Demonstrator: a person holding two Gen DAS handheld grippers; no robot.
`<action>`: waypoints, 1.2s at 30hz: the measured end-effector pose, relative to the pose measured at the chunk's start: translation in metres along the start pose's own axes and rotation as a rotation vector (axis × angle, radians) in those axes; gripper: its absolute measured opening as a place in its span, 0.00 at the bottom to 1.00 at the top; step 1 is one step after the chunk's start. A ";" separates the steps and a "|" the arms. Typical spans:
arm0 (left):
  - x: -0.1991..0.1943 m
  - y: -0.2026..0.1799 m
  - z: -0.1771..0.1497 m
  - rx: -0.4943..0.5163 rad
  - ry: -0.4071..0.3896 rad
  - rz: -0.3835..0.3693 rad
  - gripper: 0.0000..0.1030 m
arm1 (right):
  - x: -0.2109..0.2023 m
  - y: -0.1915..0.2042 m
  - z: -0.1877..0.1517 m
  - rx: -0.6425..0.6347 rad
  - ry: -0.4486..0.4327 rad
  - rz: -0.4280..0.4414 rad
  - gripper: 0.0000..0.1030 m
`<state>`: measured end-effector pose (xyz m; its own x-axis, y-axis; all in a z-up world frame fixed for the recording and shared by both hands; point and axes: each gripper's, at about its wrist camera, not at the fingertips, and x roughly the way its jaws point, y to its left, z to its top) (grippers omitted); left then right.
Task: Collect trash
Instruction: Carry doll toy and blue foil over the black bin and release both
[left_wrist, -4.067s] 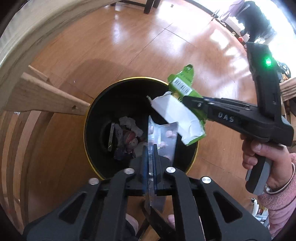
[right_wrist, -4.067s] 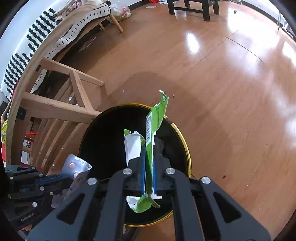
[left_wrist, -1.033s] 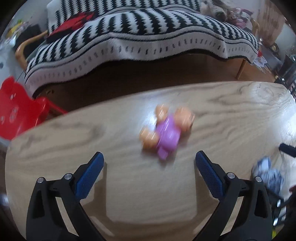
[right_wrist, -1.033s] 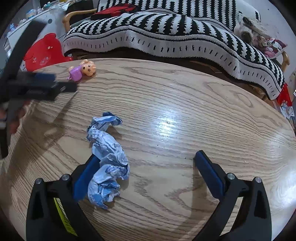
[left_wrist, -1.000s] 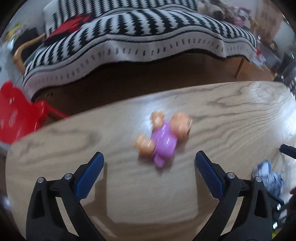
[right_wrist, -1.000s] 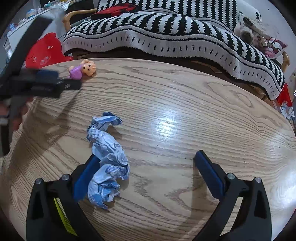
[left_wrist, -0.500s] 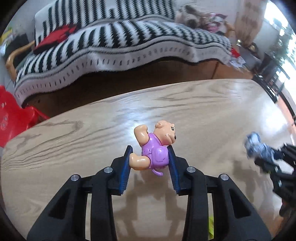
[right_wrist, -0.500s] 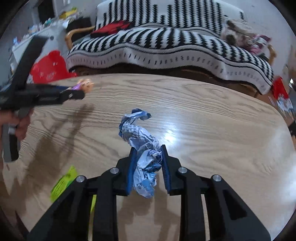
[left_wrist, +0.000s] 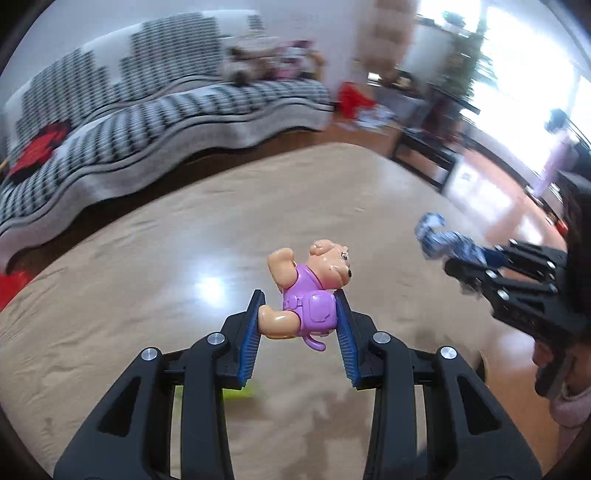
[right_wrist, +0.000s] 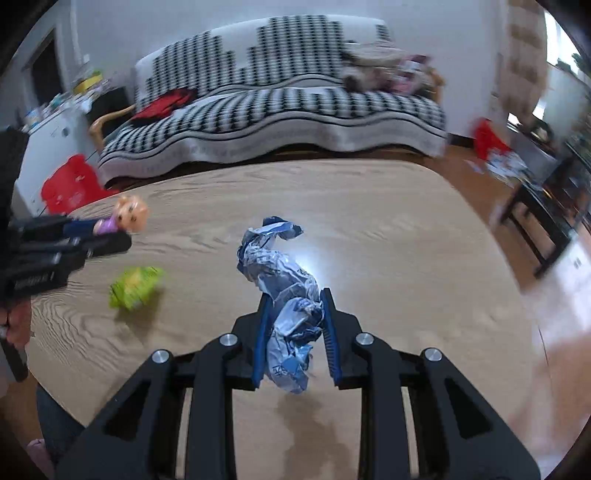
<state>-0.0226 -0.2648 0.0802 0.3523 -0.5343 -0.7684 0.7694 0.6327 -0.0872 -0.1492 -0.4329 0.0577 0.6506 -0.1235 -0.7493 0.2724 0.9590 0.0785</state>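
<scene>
My left gripper (left_wrist: 298, 314) is shut on a small toy bear in a purple outfit (left_wrist: 308, 295) and holds it above the wooden table (left_wrist: 147, 280). It also shows at the left of the right wrist view (right_wrist: 110, 227). My right gripper (right_wrist: 293, 306) is shut on a crumpled blue-and-white wrapper (right_wrist: 284, 280), lifted off the table. That wrapper shows at the right of the left wrist view (left_wrist: 439, 240). A crumpled green wrapper (right_wrist: 135, 288) lies on the table at the left, below the left gripper.
A sofa with a black-and-white striped cover (right_wrist: 266, 122) stands behind the table. A red plastic chair (right_wrist: 70, 184) is at the far left. A dark low table (right_wrist: 546, 221) stands on the wooden floor at the right.
Both grippers have lifted their loads off the table and swung right. The view is now tilted up and blurred. The green wrapper has come into the right wrist view.
</scene>
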 end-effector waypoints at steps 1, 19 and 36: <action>0.002 -0.020 -0.005 0.019 0.003 -0.025 0.36 | -0.008 -0.016 -0.014 0.026 0.004 -0.022 0.25; 0.091 -0.248 -0.137 0.264 0.289 -0.271 0.36 | -0.010 -0.160 -0.265 0.364 0.258 -0.091 0.25; 0.175 -0.282 -0.173 0.290 0.476 -0.263 0.36 | 0.035 -0.193 -0.309 0.478 0.369 -0.046 0.25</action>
<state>-0.2705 -0.4399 -0.1397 -0.0942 -0.3002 -0.9492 0.9352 0.3002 -0.1877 -0.3979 -0.5438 -0.1873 0.3649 0.0164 -0.9309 0.6383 0.7235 0.2630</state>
